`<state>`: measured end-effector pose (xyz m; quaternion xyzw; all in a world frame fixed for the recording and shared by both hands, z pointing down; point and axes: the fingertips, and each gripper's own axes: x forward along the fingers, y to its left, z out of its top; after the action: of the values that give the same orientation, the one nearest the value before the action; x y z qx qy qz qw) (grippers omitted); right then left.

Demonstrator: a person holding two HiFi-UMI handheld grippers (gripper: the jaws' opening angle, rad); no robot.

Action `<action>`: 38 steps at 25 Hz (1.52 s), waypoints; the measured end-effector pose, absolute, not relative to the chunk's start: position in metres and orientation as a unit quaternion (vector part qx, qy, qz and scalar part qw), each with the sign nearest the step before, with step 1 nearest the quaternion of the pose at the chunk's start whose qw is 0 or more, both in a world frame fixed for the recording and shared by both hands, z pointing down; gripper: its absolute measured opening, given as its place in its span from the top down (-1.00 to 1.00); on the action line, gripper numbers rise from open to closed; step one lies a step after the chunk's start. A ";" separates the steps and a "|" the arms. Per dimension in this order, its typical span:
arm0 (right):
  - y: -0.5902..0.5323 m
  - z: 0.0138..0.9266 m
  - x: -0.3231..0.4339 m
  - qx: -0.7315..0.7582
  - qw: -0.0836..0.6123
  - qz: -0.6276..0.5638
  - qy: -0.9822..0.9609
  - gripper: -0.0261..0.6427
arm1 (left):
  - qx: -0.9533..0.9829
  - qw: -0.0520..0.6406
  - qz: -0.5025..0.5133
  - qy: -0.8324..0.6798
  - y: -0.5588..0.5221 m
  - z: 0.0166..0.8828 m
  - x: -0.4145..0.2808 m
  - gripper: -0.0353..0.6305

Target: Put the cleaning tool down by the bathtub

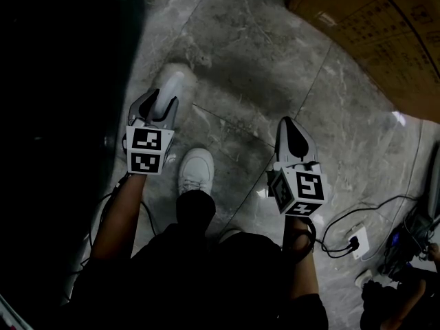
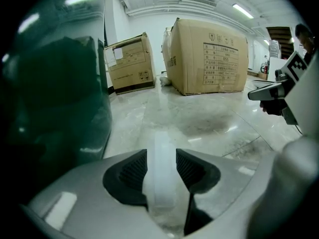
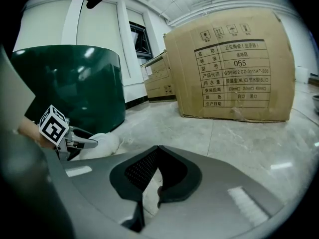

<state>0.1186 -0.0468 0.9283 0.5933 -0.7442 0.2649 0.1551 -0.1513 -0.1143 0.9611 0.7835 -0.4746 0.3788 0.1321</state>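
The cleaning tool (image 1: 176, 81) is white and soft-looking, and it sticks out ahead of my left gripper (image 1: 162, 106) above the grey marble floor. In the left gripper view its pale handle strip (image 2: 162, 156) runs between the jaws of the left gripper (image 2: 162, 169), which is shut on it. The dark green bathtub (image 2: 55, 98) rises close on the left. It also fills the left of the head view, where the bathtub (image 1: 62, 81) is nearly black. My right gripper (image 1: 293, 133) is shut and empty. The right gripper view shows the tool's white head (image 3: 102, 144) near the bathtub (image 3: 75, 83).
Large cardboard boxes (image 2: 209, 56) (image 3: 229, 66) stand across the floor, one also at the head view's top right (image 1: 375, 26). The person's white shoe (image 1: 196, 170) is between the grippers. Cables and a power strip (image 1: 357, 243) lie at the lower right.
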 end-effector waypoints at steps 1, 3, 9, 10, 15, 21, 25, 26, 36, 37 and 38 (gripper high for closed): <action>-0.047 0.929 0.120 0.594 0.154 0.265 -0.744 0.90 | 0.785 0.130 0.375 -0.476 -0.115 0.958 -0.151 0.35; -0.048 0.926 0.120 0.596 0.149 0.265 -0.743 0.90 | 0.789 0.122 0.367 -0.477 -0.115 0.950 -0.150 0.35; -0.053 0.917 0.118 0.590 0.143 0.258 -0.751 0.90 | 0.795 0.105 0.342 -0.489 -0.117 0.925 -0.144 0.35; -0.054 0.914 0.116 0.589 0.140 0.258 -0.753 0.90 | 0.795 0.102 0.338 -0.492 -0.117 0.921 -0.143 0.37; -0.056 0.909 0.117 0.591 0.127 0.260 -0.753 0.90 | 0.795 0.096 0.335 -0.496 -0.117 0.914 -0.140 0.47; -0.056 0.906 0.110 0.580 0.141 0.245 -0.764 0.90 | 0.791 0.097 0.343 -0.498 -0.114 0.918 -0.139 0.64; -0.058 0.903 0.108 0.578 0.134 0.248 -0.766 0.90 | 0.791 0.093 0.347 -0.495 -0.115 0.919 -0.135 0.75; -0.059 0.903 0.109 0.579 0.132 0.249 -0.765 0.90 | 0.792 0.092 0.348 -0.494 -0.115 0.919 -0.134 0.78; -0.064 0.904 0.112 0.583 0.133 0.254 -0.760 0.90 | 0.793 0.090 0.352 -0.488 -0.119 0.922 -0.134 0.89; -0.065 0.902 0.111 0.584 0.131 0.254 -0.760 0.90 | 0.794 0.088 0.352 -0.488 -0.120 0.920 -0.134 0.89; -0.065 0.898 0.111 0.585 0.128 0.255 -0.759 0.89 | 0.795 0.085 0.351 -0.488 -0.121 0.917 -0.133 0.89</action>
<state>0.1109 -0.0655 0.8985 0.5851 -0.7592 0.2550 0.1278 -0.1335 -0.1207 0.9170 0.7945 -0.4884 0.3507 0.0847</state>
